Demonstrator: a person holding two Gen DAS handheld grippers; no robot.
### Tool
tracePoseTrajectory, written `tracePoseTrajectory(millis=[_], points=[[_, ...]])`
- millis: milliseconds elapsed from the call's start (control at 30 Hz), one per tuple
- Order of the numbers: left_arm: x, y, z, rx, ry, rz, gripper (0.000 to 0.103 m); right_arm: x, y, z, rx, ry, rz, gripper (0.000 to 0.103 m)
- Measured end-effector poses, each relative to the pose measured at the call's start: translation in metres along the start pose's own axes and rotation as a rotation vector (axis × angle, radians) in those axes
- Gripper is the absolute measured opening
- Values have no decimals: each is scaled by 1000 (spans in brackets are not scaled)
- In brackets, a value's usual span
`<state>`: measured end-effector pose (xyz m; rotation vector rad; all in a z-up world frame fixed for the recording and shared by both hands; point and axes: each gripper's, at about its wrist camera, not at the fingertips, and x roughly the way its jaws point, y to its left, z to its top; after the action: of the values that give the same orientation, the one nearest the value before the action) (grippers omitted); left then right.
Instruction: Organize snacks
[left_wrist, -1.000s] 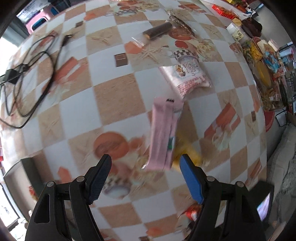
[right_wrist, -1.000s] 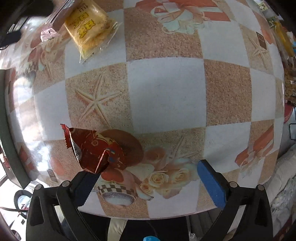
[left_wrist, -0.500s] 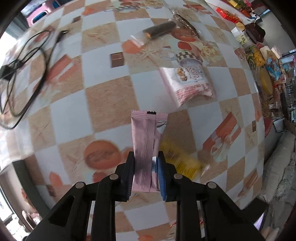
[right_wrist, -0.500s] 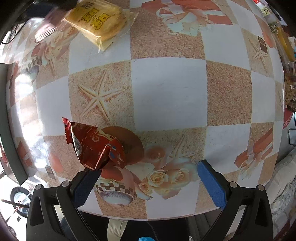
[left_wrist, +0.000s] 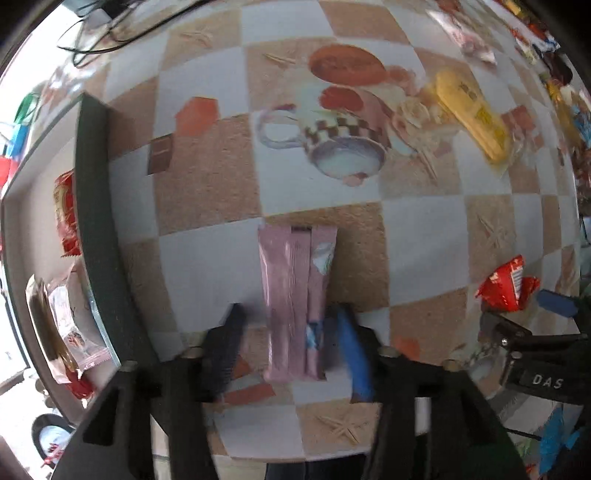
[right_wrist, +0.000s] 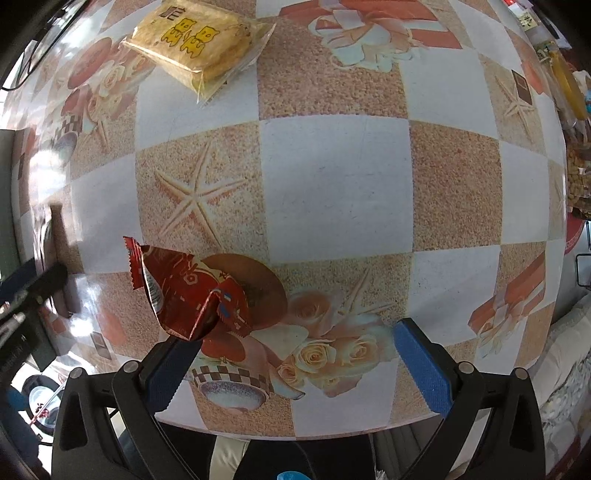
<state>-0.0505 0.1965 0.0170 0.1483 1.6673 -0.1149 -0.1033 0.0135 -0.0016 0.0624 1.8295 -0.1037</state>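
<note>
A pink snack stick pack (left_wrist: 295, 295) stands between the fingers of my left gripper (left_wrist: 291, 347). The jaws stand a little wider than the pack, with a gap on the left side. A box with a dark rim (left_wrist: 94, 206) at the left holds a red packet (left_wrist: 66, 214) and a clear-wrapped snack (left_wrist: 70, 328). My right gripper (right_wrist: 291, 354) is open; a red crinkled packet (right_wrist: 184, 291) lies on the table at its left finger (right_wrist: 166, 373). The red packet also shows in the left wrist view (left_wrist: 506, 284). A yellow snack bag (right_wrist: 195, 40) lies farther off, also seen in the left wrist view (left_wrist: 469, 110).
The table has a checkered cloth with printed cups and starfish (right_wrist: 332, 184). Black cables (left_wrist: 110, 26) lie at the far left. More snacks (left_wrist: 469, 40) lie at the far right edge. The table's front edge (right_wrist: 295, 432) is just below my right gripper.
My left gripper closed on the pink pack, carried it toward the box at the table's left edge, and its jaws have now parted. My right gripper barely moved.
</note>
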Motion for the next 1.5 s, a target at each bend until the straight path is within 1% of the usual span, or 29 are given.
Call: tracePoseTrajectory(millis=[133, 267, 300, 333, 533, 900, 967, 1067, 1267, 1300, 1333, 1367, 1500], points=[[1, 11, -8, 33, -22, 19, 78, -1, -1, -2, 0, -28, 0, 103], [3, 16, -7, 23, -30, 1, 81, -2, -1, -5, -3, -39, -1, 103], [1, 18, -20, 18, -31, -4, 82, -2, -1, -4, -3, -38, -1, 103], [3, 18, -19, 13, -33, -6, 83, -2, -1, -4, -3, -37, -1, 103], [7, 25, -25, 10, -39, -9, 83, -2, -1, -6, -3, -35, -1, 103], [6, 27, -30, 13, -46, -7, 83, -3, -1, -6, -5, -43, -1, 103], [6, 27, -30, 12, -45, -7, 84, -2, -1, -5, -5, -32, 0, 103], [6, 26, -30, 16, -41, -7, 84, -1, 0, 3, -7, 13, -3, 103], [9, 22, -28, 31, -19, -7, 84, -14, 18, 13, -92, -53, -20, 103], [9, 22, -29, 33, -16, -7, 84, -17, 21, 14, -105, -65, -21, 101], [10, 21, -29, 35, -12, -7, 84, -20, 25, 16, -120, -78, -23, 95], [10, 21, -30, 36, -10, -7, 84, -21, 28, 17, -132, -80, -24, 85], [11, 21, -33, 34, -9, -7, 84, -23, 38, 21, -162, -73, -29, 84]])
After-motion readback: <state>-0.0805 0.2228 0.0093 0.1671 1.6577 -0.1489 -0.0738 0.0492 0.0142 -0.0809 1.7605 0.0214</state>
